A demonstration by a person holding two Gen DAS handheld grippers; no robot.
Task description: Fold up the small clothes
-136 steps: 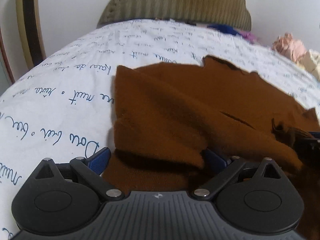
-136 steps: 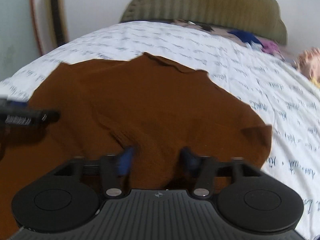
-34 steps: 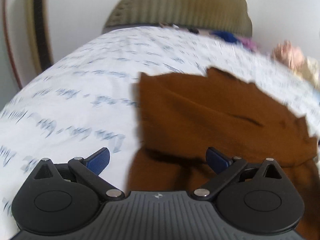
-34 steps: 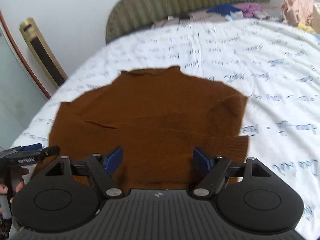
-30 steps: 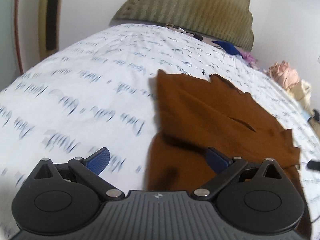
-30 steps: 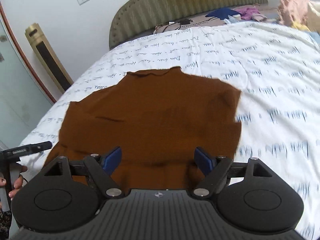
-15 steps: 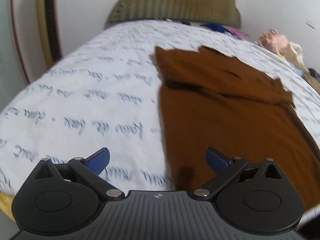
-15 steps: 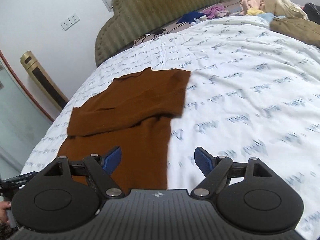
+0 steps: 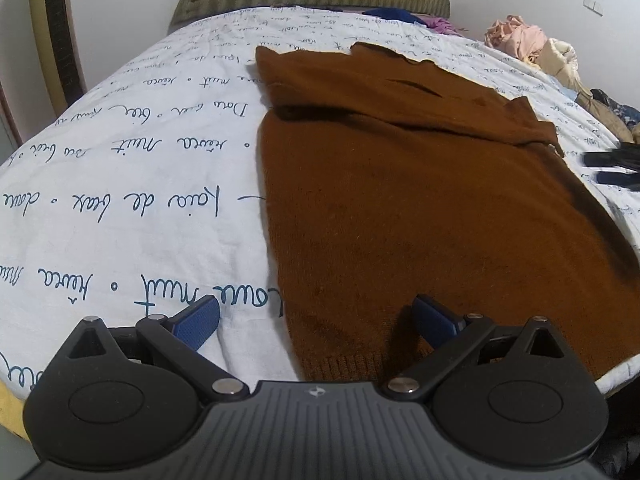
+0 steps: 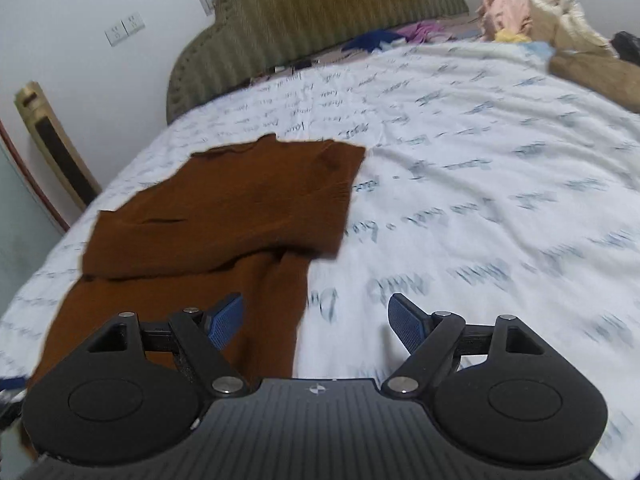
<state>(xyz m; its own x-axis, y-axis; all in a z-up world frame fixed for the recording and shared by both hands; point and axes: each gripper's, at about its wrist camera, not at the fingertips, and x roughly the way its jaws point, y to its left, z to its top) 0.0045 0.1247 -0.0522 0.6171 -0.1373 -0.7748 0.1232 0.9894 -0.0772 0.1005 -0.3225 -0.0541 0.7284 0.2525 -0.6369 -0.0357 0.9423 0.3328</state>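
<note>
A brown knitted sweater (image 9: 400, 200) lies flat on the bed, both sleeves folded in across its upper part. My left gripper (image 9: 316, 316) is open and hovers low over the sweater's near left corner, one finger above the sheet and one above the knit by the ribbed hem. In the right wrist view the sweater (image 10: 224, 216) sits to the left. My right gripper (image 10: 316, 314) straddles the sweater's right edge, jaws wide and closing slightly, pads not pressing on anything. The right gripper's fingers (image 9: 612, 168) show blurred at the left view's right edge.
The bed sheet (image 9: 120, 208) is white with blue handwriting. An olive padded headboard (image 10: 320, 12) stands at the far end. A pile of pink, cream and tan clothes (image 10: 552, 24) lies at the back right. A gold floor unit (image 10: 52, 148) stands by the left wall.
Both grippers have drawn back from the folded sleeves toward the sweater's near hem. The left one now sits over the left corner, the right one over the right edge.
</note>
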